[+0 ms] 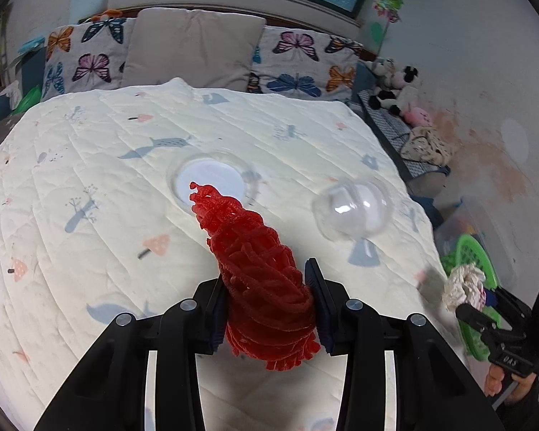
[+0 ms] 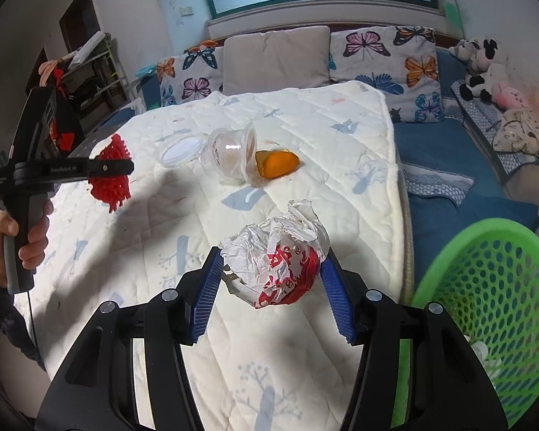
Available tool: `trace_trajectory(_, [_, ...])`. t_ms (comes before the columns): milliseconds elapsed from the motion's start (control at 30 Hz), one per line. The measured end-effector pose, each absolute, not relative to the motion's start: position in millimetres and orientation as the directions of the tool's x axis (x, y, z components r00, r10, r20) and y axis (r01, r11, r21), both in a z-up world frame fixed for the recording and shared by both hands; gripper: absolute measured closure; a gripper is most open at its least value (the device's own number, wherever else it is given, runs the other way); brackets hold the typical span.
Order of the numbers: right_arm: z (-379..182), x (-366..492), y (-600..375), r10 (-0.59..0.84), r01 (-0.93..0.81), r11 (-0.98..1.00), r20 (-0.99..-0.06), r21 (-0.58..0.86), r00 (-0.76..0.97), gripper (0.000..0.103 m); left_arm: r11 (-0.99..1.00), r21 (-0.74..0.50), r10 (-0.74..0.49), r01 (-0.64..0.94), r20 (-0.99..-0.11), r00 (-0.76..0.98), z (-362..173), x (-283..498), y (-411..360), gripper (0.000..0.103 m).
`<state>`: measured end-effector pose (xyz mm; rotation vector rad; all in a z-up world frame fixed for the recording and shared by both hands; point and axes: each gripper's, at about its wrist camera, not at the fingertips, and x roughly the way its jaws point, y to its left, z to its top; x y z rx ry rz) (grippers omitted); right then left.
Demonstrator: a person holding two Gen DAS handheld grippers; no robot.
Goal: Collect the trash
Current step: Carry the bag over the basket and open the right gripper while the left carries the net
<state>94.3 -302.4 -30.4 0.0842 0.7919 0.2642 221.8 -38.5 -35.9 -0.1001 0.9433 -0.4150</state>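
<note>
Trash is gripped in both tongs: left clamp red netting, right clamp crumpled red-and-white wrapper.

Black grippers, blue ribbed pads, silver screws.

Readable markings on the handheld grippers

The left gripper is showing "GenRobot.AI" along its black side; red characters on the crumpled wrapper are staying illegible.
</note>
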Motion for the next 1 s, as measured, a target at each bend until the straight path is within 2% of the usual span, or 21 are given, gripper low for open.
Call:
trace_trajectory(433, [-24,61,-314,0.278,-0.197,0.960,-0.664,0.197,0.694,0.047,0.866,-0.301,-0.474,0.400,-0.748,0.463,-31,181,-63,0.064])
trace_trajectory(700, [-22,39,-328,0.316,-0.188,0.946,-0.634,0.262,0.706,0.047,0.826,-0.315,-0.522,0.467,-0.740,0.425,-28,160,-86,0.064])
trace_trajectory(1000, [-15,16,-354,0.264,-0.120,0.957,-0.621,0.264,0.738,0.047,0.793,-0.320,-0.550,0.518,-0.740,0.386,-27,149,-115,0.064])
